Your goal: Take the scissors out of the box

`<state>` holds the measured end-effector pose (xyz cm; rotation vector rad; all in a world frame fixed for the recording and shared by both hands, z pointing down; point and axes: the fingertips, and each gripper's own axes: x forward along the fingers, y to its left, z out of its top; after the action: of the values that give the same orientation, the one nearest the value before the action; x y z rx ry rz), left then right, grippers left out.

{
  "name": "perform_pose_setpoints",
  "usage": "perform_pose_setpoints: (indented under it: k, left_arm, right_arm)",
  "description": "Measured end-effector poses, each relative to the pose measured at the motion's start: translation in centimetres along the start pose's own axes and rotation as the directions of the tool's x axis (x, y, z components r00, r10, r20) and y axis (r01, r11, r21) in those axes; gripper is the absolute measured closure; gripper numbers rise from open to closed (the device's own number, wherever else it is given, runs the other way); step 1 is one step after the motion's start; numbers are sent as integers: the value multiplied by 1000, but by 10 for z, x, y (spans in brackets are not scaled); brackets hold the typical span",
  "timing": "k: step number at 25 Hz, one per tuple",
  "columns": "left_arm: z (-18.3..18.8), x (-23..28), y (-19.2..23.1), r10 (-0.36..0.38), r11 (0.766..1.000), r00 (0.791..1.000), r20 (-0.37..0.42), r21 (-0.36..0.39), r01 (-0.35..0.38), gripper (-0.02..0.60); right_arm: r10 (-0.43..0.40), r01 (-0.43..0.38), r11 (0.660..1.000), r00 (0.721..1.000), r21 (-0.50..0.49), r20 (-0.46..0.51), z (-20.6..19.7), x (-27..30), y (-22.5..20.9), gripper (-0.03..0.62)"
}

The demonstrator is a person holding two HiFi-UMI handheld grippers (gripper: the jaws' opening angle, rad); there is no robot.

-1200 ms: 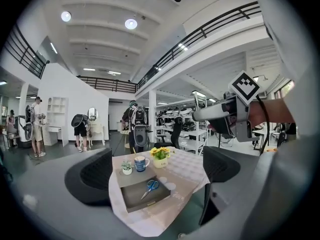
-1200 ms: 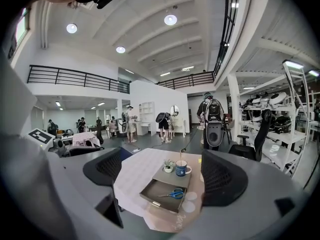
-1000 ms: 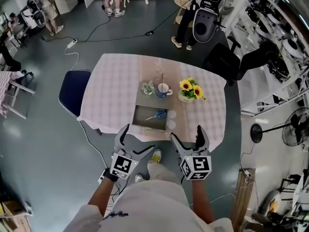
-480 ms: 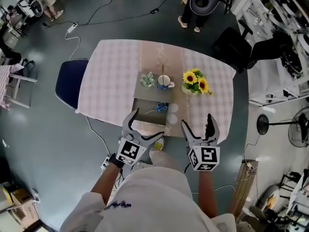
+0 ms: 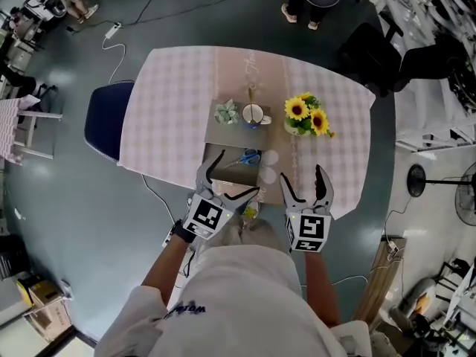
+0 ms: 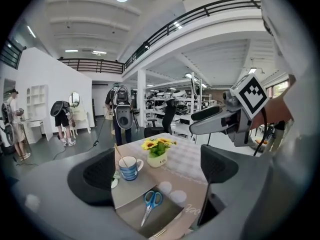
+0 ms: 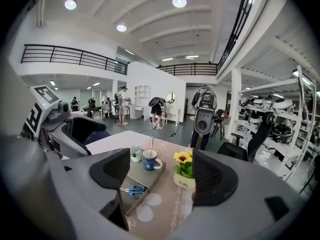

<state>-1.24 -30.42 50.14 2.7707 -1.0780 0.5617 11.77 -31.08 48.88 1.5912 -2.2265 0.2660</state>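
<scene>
Blue-handled scissors (image 5: 248, 157) (image 6: 150, 204) (image 7: 132, 189) lie flat inside an open cardboard box (image 5: 223, 171) (image 6: 131, 218) at the near edge of the table. My left gripper (image 5: 238, 172) (image 6: 157, 171) hovers over the box's near side. It is open with nothing between its fingers, and its jaws have just been closing a little. My right gripper (image 5: 301, 172) (image 7: 162, 173) hangs just right of the box, over the table's edge. It too is open and empty, its jaws having just been closing. Neither gripper touches the scissors.
The box's lid (image 5: 223, 134) lies folded back. On it stand a blue striped mug (image 5: 253, 114) with a stick in it and a small green plant (image 5: 226, 112). A pot of sunflowers (image 5: 303, 117) stands to the right. A blue chair (image 5: 103, 122) is at the table's left.
Both grippers have moved forward and down, from in front of the table to over its near edge. The left one now reaches over the box. The right jaws stand visibly narrower.
</scene>
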Motion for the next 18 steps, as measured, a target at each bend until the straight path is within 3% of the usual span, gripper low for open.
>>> perform_pose_setpoints:
  k: [3, 13, 18]
  left_arm:
    - [-17, 12, 1, -35, 999, 999, -27, -16, 34, 49]
    - [-49, 36, 28, 49, 999, 996, -75, 10, -48, 92]
    - [-64, 55, 33, 30, 998, 996, -89, 49, -26, 126]
  right_arm:
    - [4, -4, 1000, 1000, 13, -25, -9, 9, 1, 229]
    - [-21, 21, 1000, 998, 7, -53, -21, 25, -8, 284]
    - [-21, 23, 1000, 997, 19, -75, -36, 38, -7, 301]
